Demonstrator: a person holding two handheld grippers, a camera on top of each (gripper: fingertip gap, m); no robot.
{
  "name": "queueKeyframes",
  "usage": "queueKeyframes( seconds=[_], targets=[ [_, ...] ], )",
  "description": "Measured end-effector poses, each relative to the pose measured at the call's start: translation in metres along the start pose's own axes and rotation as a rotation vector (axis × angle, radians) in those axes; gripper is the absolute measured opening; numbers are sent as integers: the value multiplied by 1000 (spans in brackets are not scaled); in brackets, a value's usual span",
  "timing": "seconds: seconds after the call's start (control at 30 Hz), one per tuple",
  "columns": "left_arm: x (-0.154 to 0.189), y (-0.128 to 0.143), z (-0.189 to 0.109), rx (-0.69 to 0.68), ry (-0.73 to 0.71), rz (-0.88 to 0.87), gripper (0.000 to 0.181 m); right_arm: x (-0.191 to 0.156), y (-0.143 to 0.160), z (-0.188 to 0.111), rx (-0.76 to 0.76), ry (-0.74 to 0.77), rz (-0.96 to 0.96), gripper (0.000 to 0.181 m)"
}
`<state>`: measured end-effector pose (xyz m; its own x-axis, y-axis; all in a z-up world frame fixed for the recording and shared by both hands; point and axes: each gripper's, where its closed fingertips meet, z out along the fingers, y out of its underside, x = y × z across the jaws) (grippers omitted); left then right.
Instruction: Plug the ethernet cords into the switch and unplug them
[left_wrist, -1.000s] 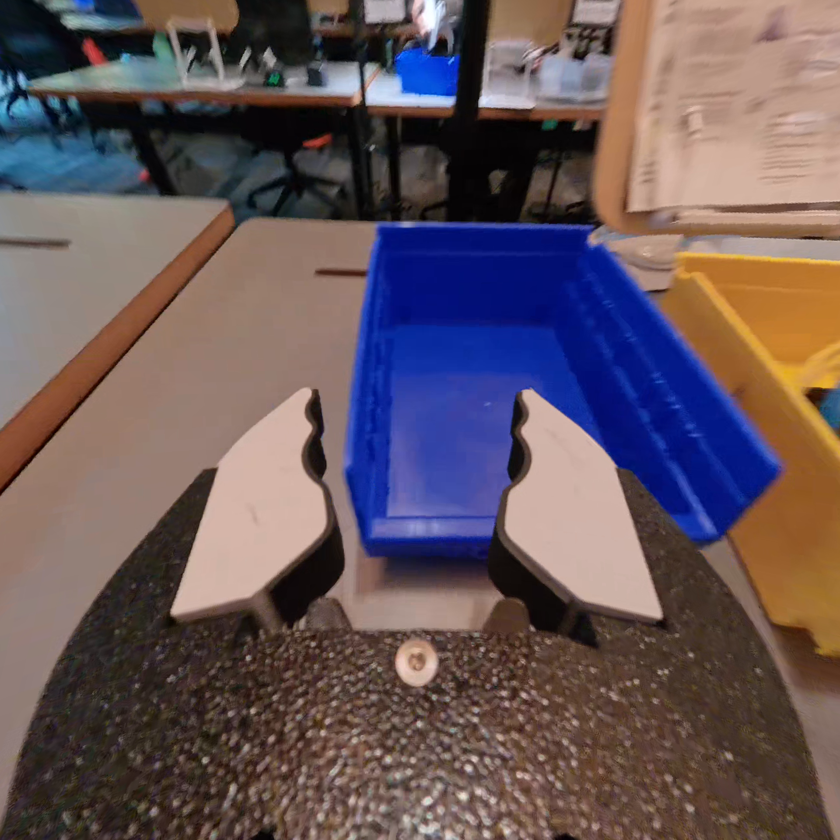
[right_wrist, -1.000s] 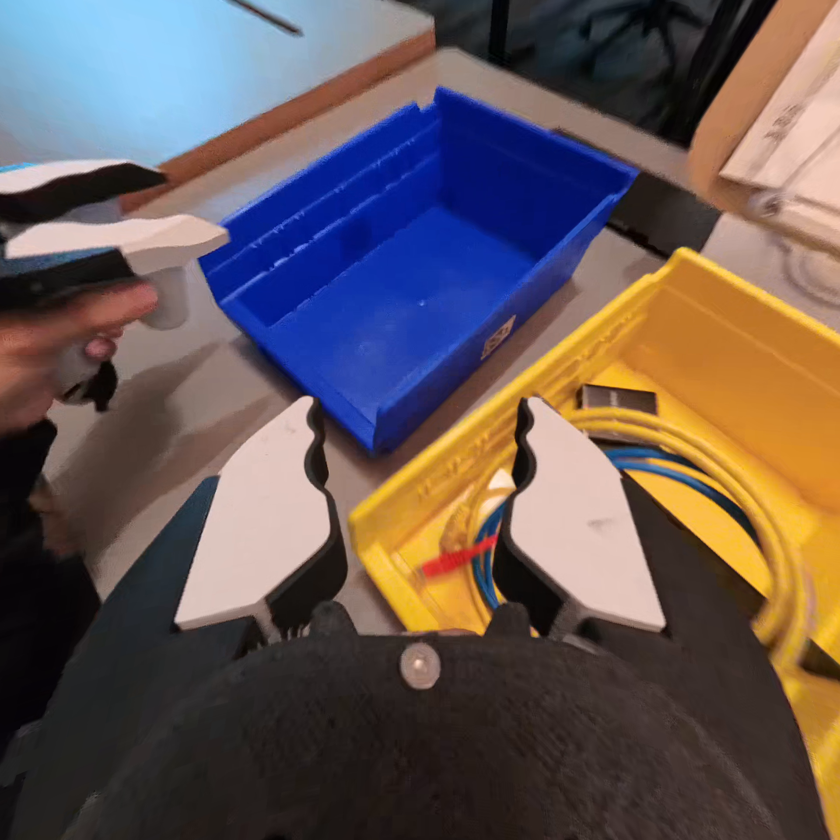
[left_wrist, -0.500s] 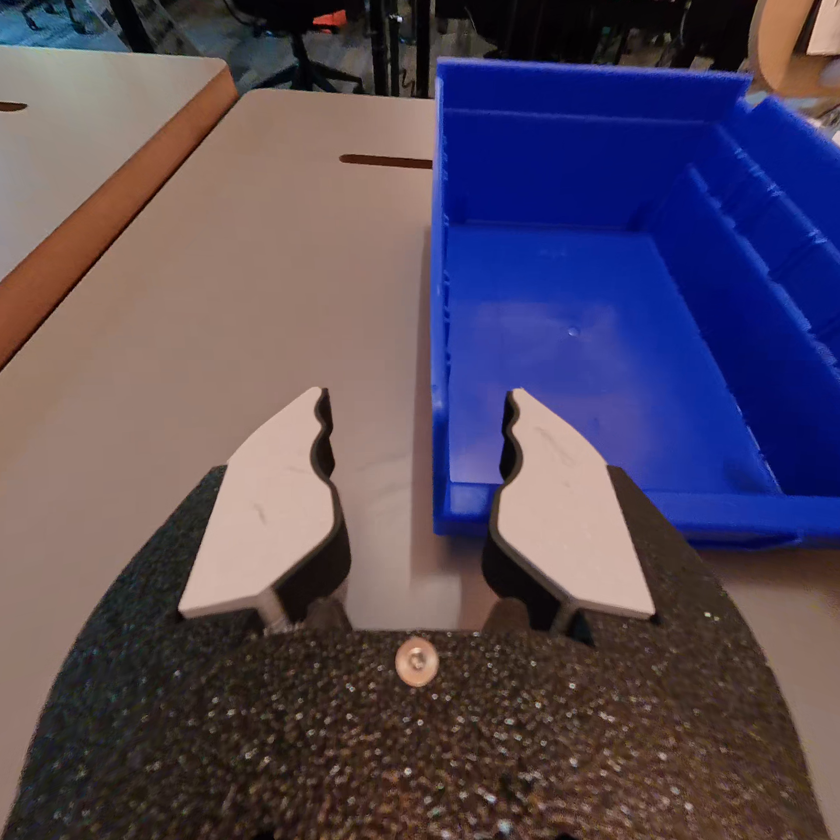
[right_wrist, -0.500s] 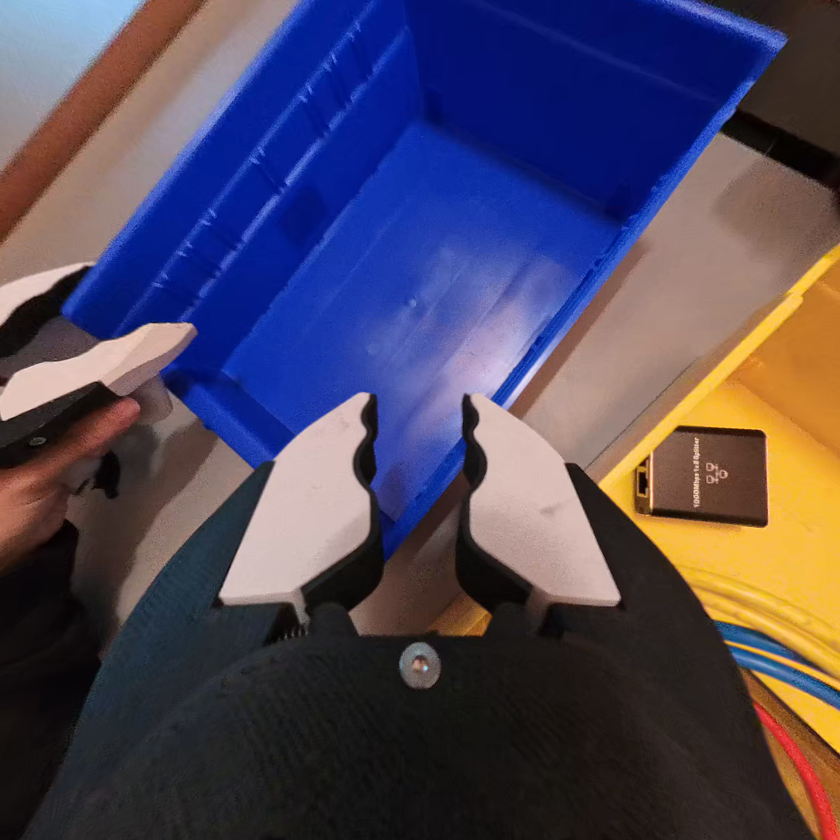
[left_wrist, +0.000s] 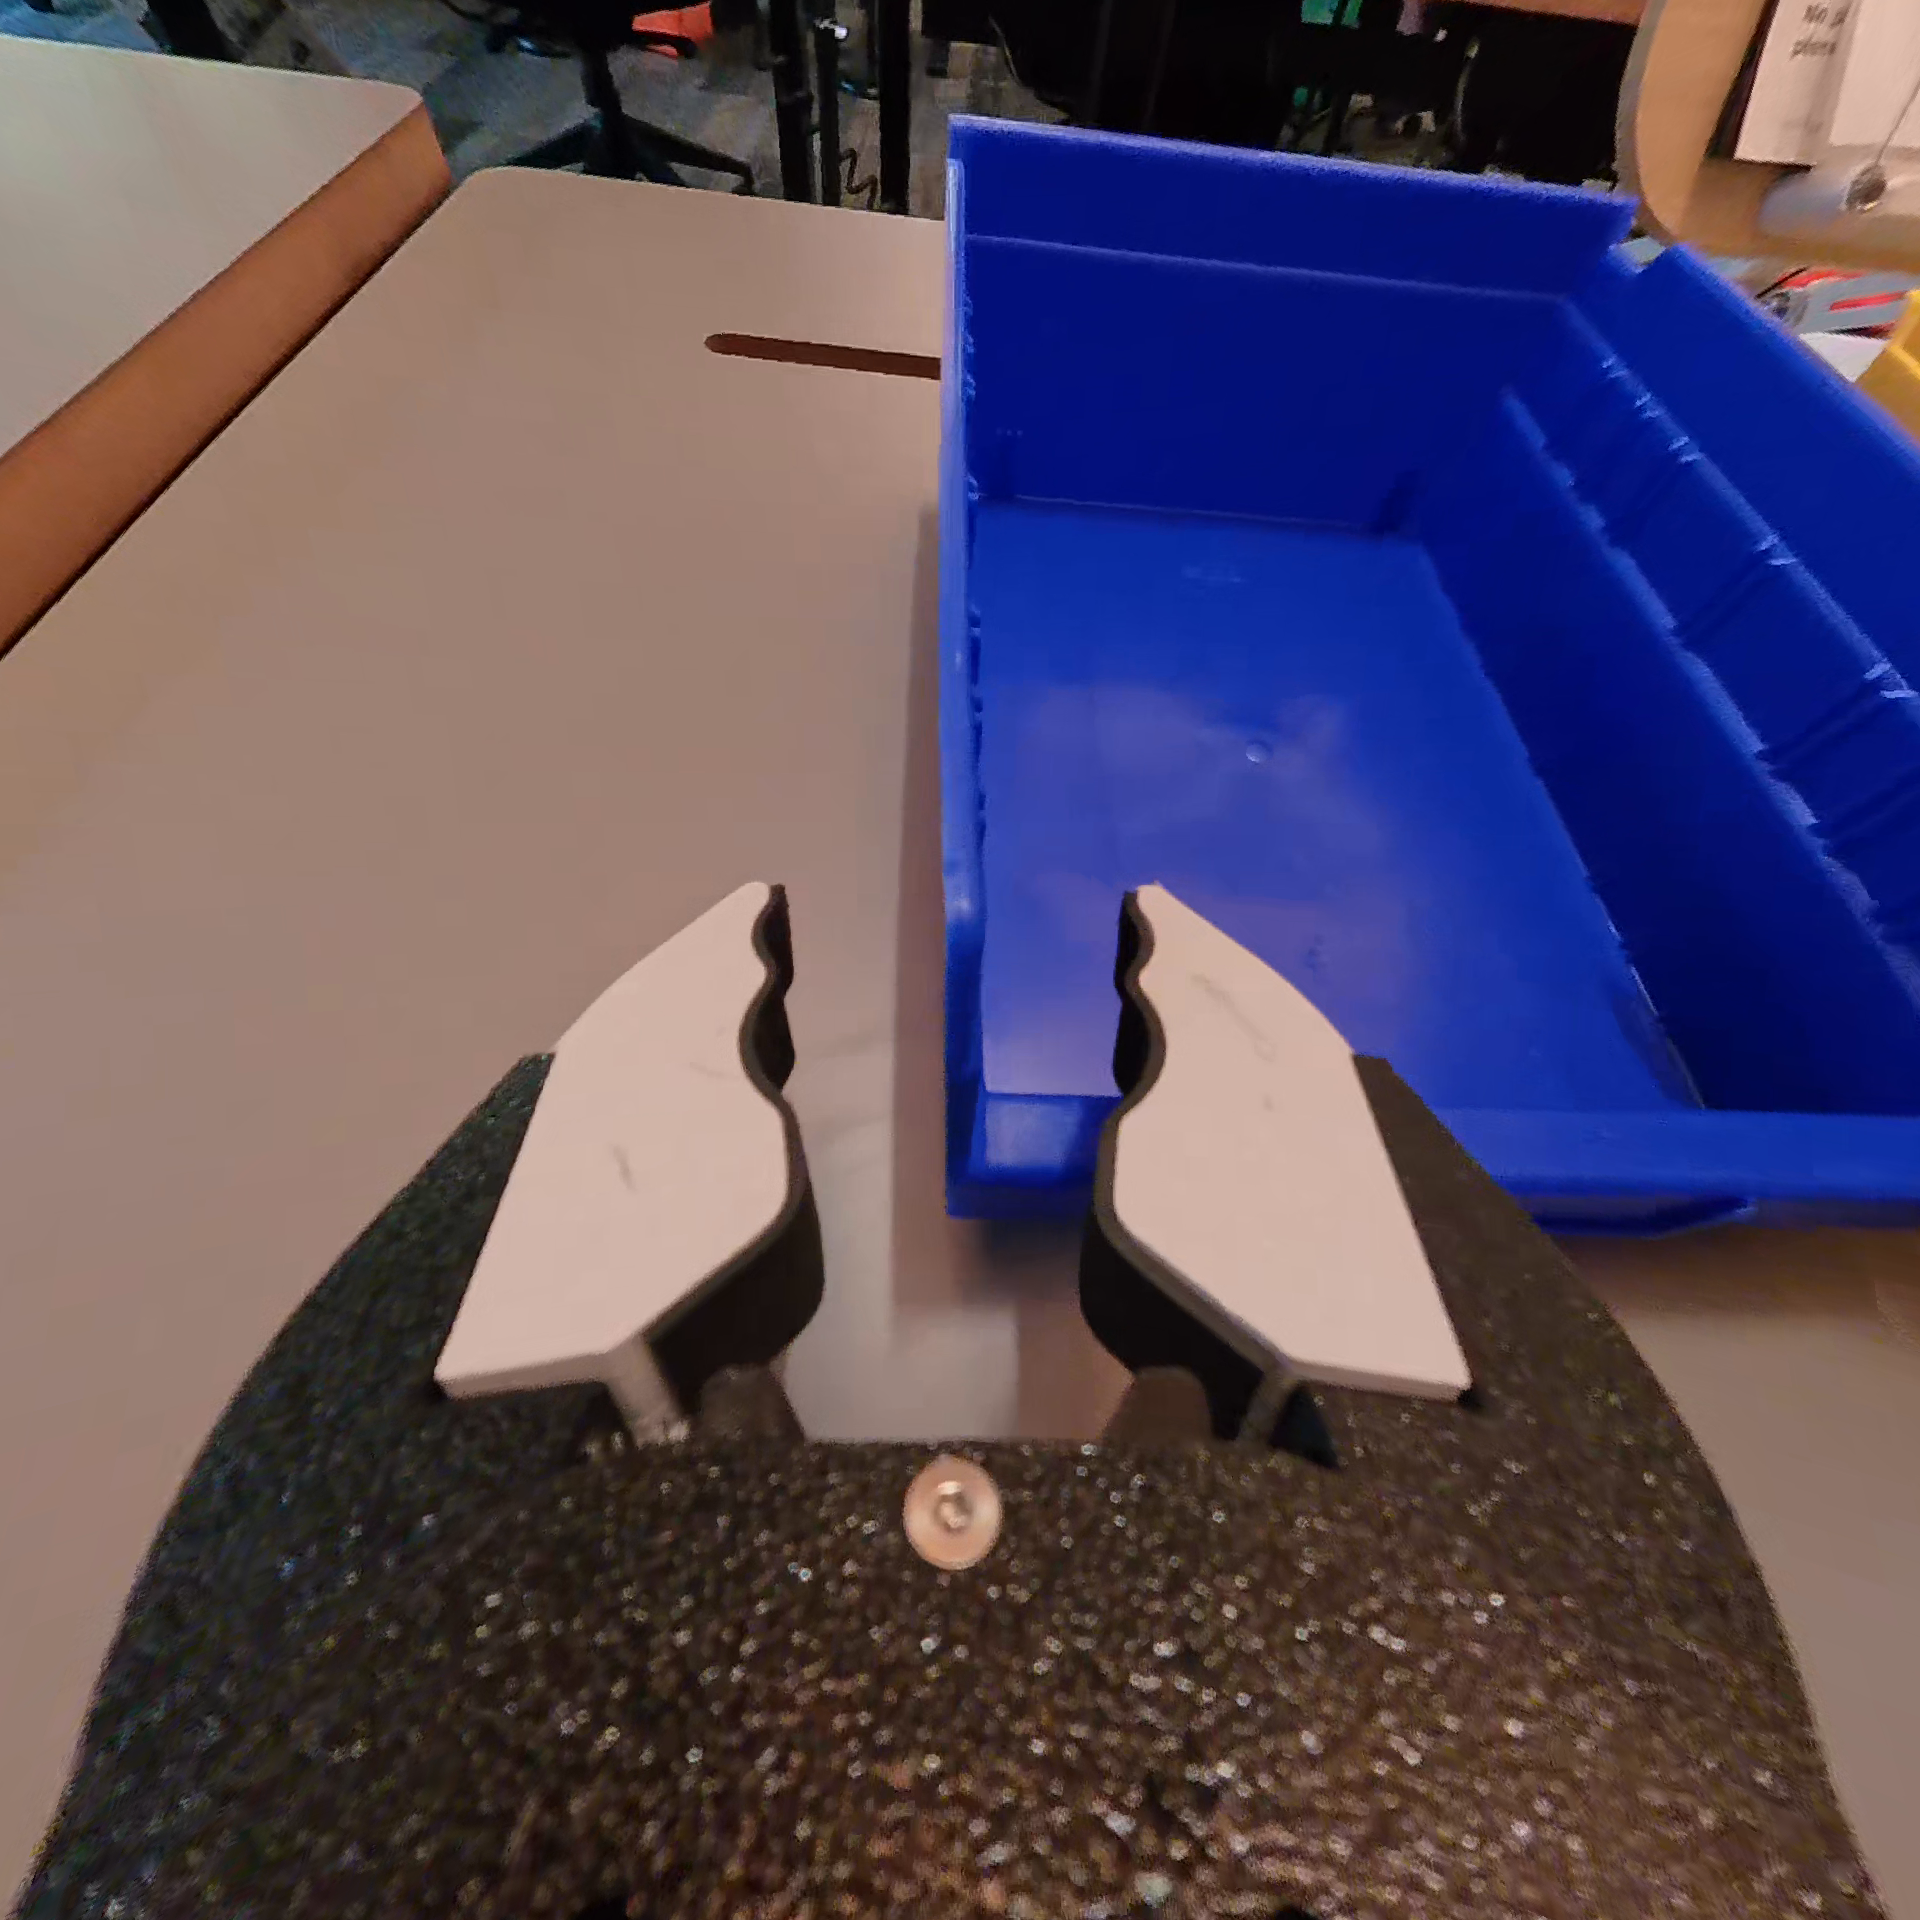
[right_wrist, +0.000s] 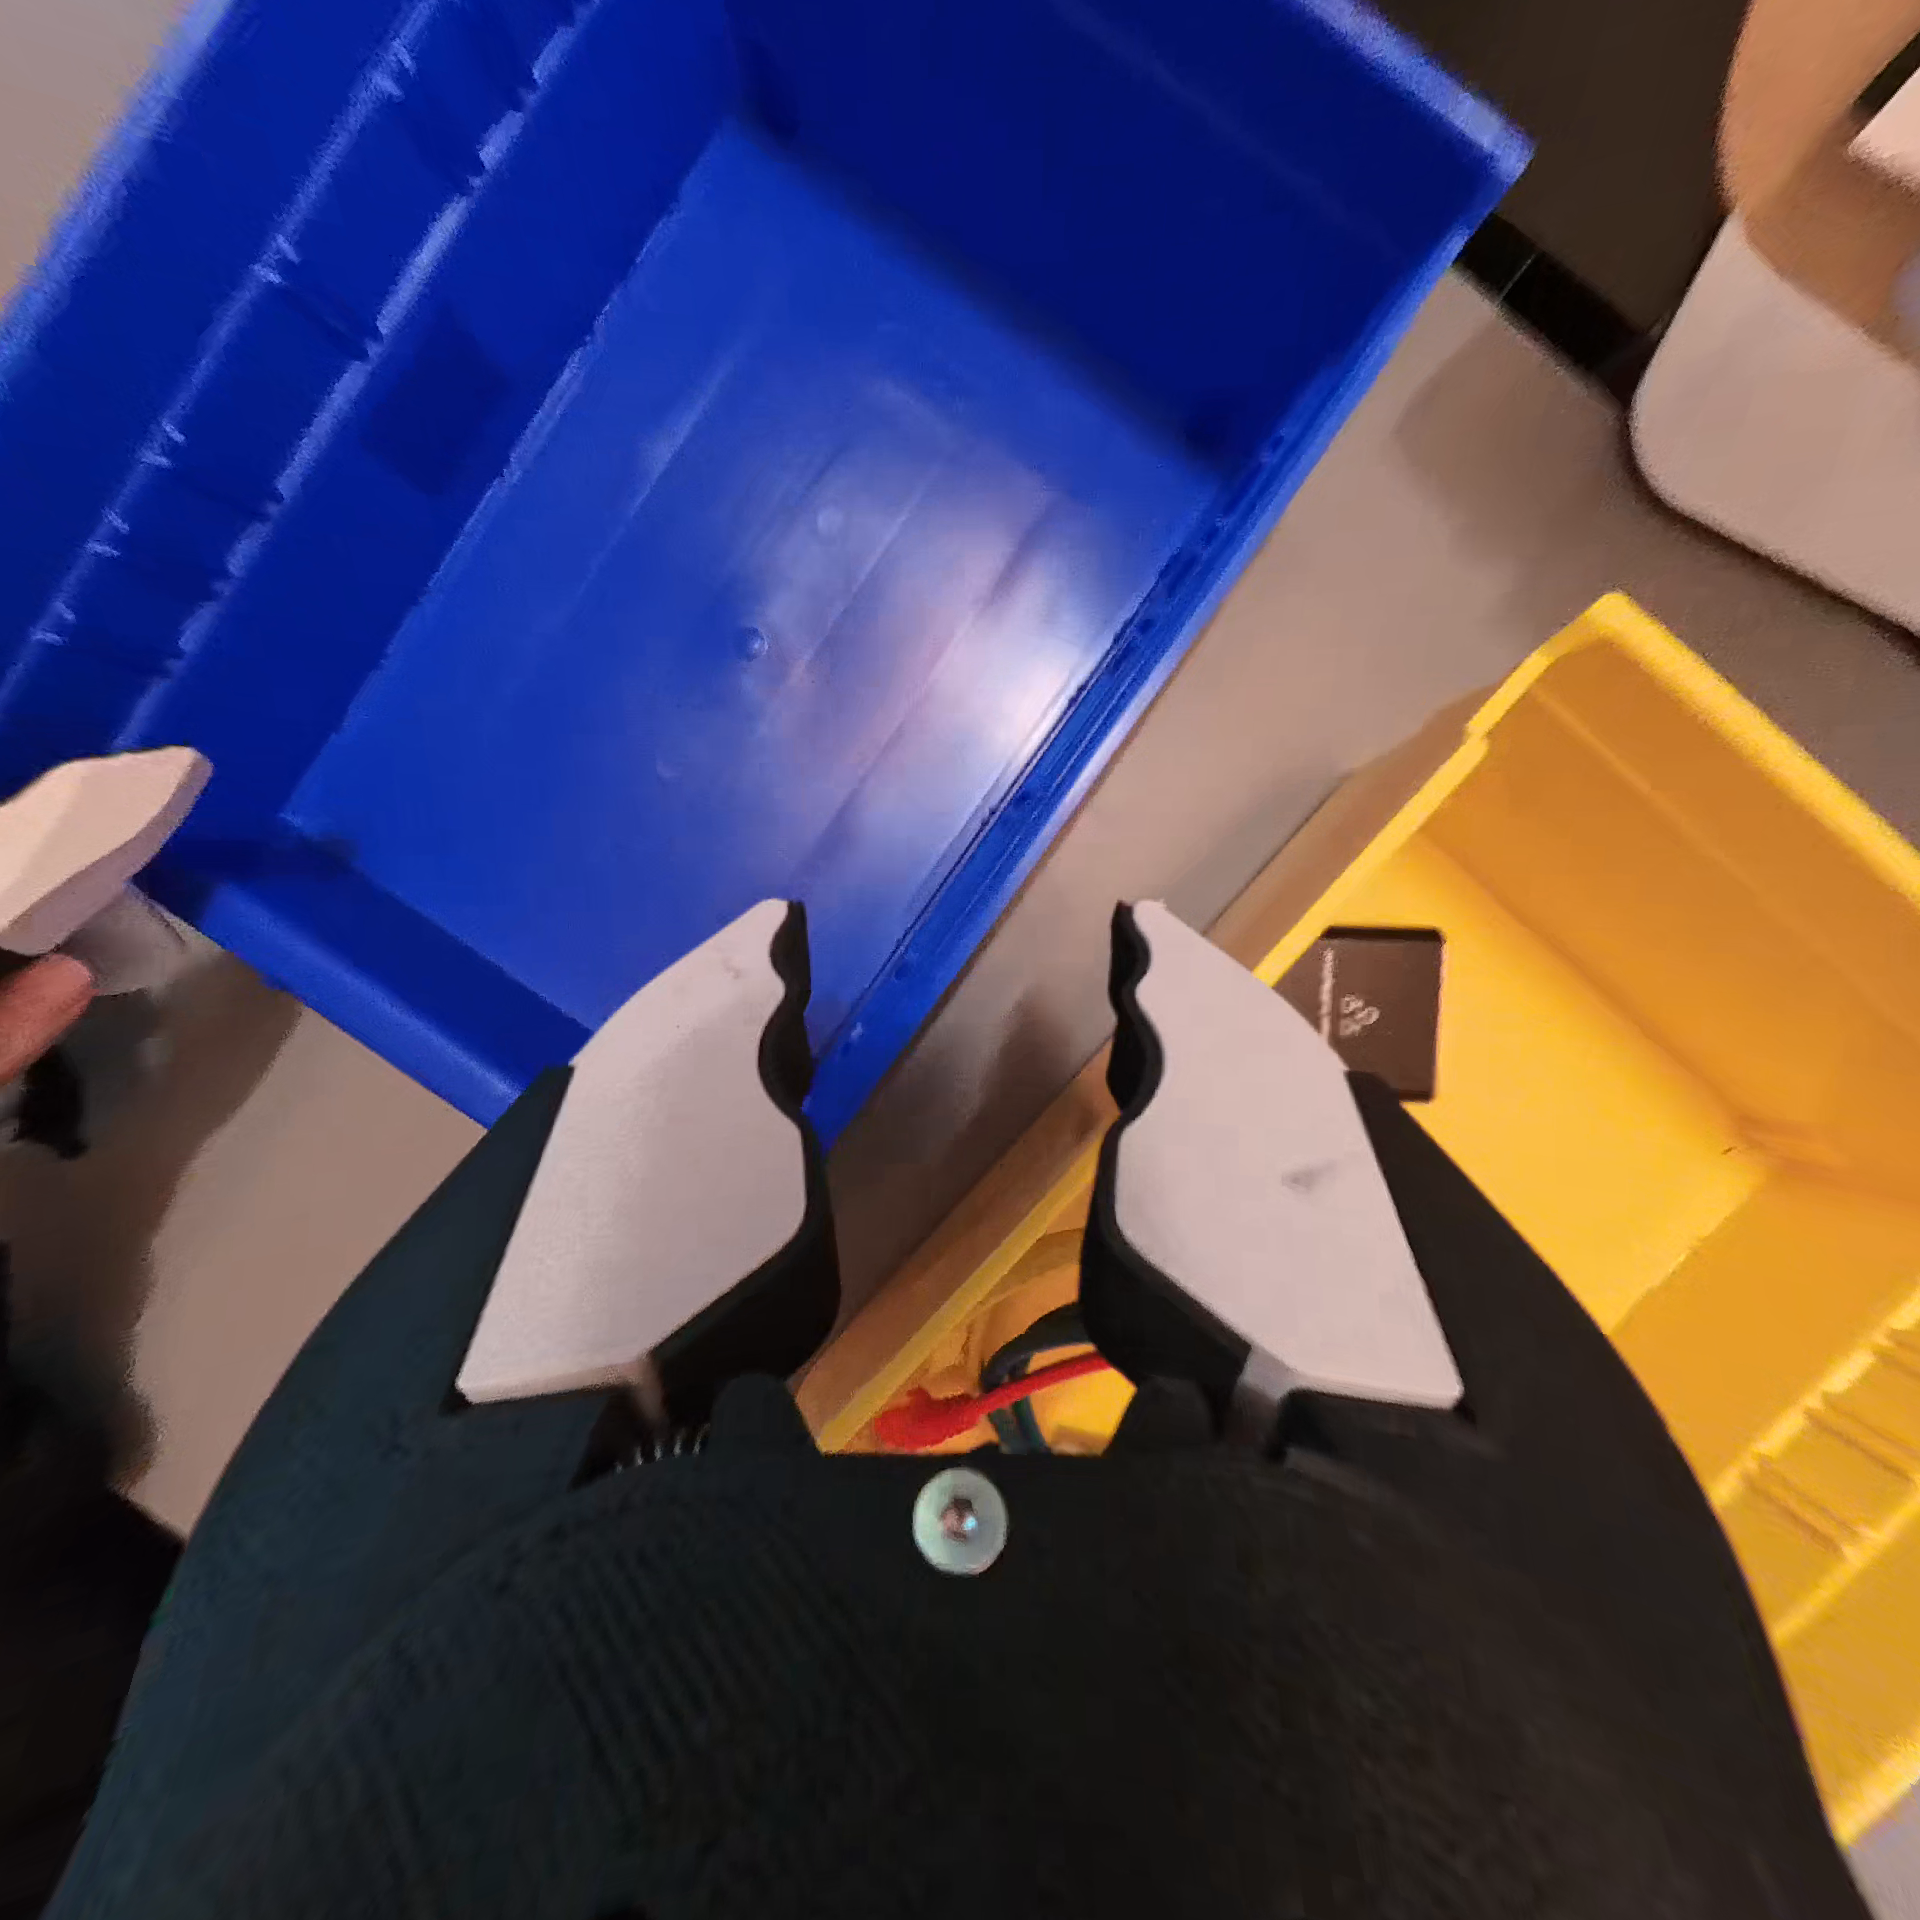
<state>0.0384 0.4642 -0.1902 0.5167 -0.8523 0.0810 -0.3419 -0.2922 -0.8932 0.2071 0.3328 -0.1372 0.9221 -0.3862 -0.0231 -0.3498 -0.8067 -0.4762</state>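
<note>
The switch (right_wrist: 1377, 1013), a small black box, is seen lying flat on the floor of the yellow bin (right_wrist: 1683, 1060), close to that bin's left wall and partly hidden behind the right gripper's right finger. A red ethernet cord (right_wrist: 977, 1403) with its plug is seen at the near end of the same bin, beside other cords that are mostly hidden by the gripper body; nothing is shown plugged into the switch.

The right gripper (right_wrist: 956, 925) is held above the strip of grey worktop (right_wrist: 1340, 603) between the yellow bin and the blue bin (right_wrist: 727, 540); its jaws are spread and nothing is held between them. The blue bin is set just to the left of the yellow one, apart from it.

The left gripper (left_wrist: 951, 904) is held low over the worktop (left_wrist: 468, 675) at the near left corner of the blue bin (left_wrist: 1299, 779), its jaws likewise spread with nothing between them. One of its pale fingers (right_wrist: 83, 831) and part of a hand (right_wrist: 36, 1013) are seen at the left edge of the right wrist view. A second table (left_wrist: 156, 177) with a brown edge is seen at the far left.
</note>
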Motion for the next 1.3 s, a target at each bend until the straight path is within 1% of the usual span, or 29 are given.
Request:
queueKeyframes(
  seconds=[0.13,0.17,0.2,0.3,0.33,0.37,0.4,0.43,0.53,0.6,0.67,0.73,0.8,0.83,0.87,0.9,0.97,1.03,1.1,1.17,1.2,1.23,1.3],
  targets=[
    [5,-3,-1,14,2,36,57,-4,22,23,-143,-46,3,55],
    [6,-3,-1,18,3,41,56,-3,21,26,-146,-26,-6,63],
    [6,-3,0,20,5,47,53,-2,20,28,-150,-3,-19,60],
    [12,-3,1,28,37,70,30,-14,19,28,-170,-12,-98,52],
    [11,-4,0,28,35,67,27,-16,21,29,-189,-6,-106,61],
    [8,-4,-1,27,28,61,21,-14,23,30,-209,20,-119,58],
    [4,-5,-3,35,10,65,7,-12,23,32,-217,44,-137,57],
    [1,-5,-4,45,3,81,3,-11,22,33,-216,57,-139,57],
    [-2,-5,-7,48,10,88,3,-14,20,36,-224,59,-134,54],
    [-6,-7,-11,55,-3,79,3,-18,17,37,-201,52,-141,52],
    [-10,-15,-18,83,-2,52,3,-23,13,40,-170,32,-112,40],
    [-14,-23,-26,131,12,-3,4,-25,7,43,-128,-4,-14,28],
    [-21,-29,-33,151,-43,10,3,-35,-1,42,-86,-128,95,17],
    [-24,-35,-39,190,-81,27,3,-38,-4,39,-67,-185,123,10],
    [-24,-46,-47,253,-105,40,3,-40,-7,34,-48,-224,100,8],
    [-20,-57,-56,306,-110,49,4,-39,-12,26,-7,-233,60,8],
    [-8,-76,-74,377,-154,82,3,-38,-23,-2,91,-260,15,8],
    [16,-97,-94,478,-161,123,3,-27,-27,-38,191,-238,-42,9],
    [51,-115,-114,566,-146,173,3,-9,-23,-84,299,-223,-71,9],
    [97,-124,-130,643,-95,239,4,18,-5,-131,381,-169,-97,9],
    [123,-124,-135,668,-61,273,5,35,8,-155,420,-124,-107,9],
    [152,-122,-139,692,-18,297,5,52,26,-177,453,-69,-116,9],
    [213,-113,-141,729,69,324,6,92,71,-214,491,56,-98,9]
  ],
)
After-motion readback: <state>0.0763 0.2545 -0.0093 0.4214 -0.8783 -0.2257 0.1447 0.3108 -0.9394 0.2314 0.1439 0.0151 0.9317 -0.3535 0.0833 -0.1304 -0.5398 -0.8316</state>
